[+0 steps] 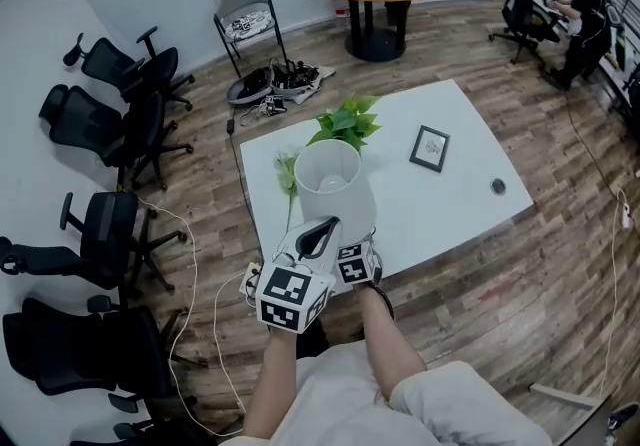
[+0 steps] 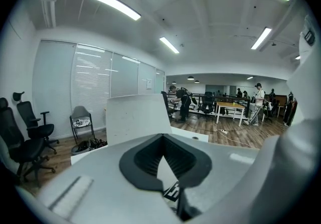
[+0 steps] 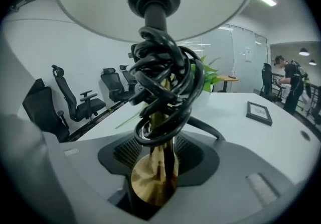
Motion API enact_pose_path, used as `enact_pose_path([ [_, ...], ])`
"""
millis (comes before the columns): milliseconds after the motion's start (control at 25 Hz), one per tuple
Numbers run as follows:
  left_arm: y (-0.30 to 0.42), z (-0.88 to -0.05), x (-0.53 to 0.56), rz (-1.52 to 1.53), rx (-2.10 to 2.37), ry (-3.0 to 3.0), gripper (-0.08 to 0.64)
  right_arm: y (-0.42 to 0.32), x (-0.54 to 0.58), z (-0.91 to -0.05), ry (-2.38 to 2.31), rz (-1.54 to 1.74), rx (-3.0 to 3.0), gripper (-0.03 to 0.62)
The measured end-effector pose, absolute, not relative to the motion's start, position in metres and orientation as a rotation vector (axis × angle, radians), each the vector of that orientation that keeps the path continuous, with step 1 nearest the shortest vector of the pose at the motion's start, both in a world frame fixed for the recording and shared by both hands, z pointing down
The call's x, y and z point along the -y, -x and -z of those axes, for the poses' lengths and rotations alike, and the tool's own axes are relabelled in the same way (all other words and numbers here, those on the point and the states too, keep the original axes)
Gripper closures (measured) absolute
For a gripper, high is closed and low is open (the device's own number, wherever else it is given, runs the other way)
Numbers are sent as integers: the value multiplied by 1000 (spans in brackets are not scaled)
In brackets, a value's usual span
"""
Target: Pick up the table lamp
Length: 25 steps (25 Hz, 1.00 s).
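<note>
Standing at the near edge of a white rectangular table (image 1: 450, 184), the white-shaded table lamp (image 3: 159, 132), black cord (image 3: 165, 75) coiled around its brass stem, sits between the right gripper (image 3: 160, 151)'s wide-spread jaws, which do not appear to press it. The left gripper (image 2: 164, 160) is spread and empty near the shade. By the look of it, grip and lift are yet to come.

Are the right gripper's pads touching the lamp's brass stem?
Apart. Right gripper view: the right gripper is open, ribbed pads clear of the brass stem on both sides.
</note>
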<state>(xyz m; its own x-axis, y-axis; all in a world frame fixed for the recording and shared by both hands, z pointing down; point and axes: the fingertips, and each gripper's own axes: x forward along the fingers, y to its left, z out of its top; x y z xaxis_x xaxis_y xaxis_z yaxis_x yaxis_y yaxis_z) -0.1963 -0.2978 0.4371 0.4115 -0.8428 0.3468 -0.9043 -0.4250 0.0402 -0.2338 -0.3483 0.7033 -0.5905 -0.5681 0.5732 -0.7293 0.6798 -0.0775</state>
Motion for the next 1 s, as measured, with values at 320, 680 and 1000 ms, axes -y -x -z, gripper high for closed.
enact_pose_path([
  [320, 202, -434, 315, -386, 1530, -2459, 560, 234, 363, -700, -1031, -417, 2364, 458],
  [680, 215, -432, 328, -373, 1545, -2443, 560, 235, 366, -690, -1017, -353, 2420, 488],
  [1000, 227, -428, 324, -350, 1579, -2437, 560, 222, 367, -690, -1037, -426, 2397, 491],
])
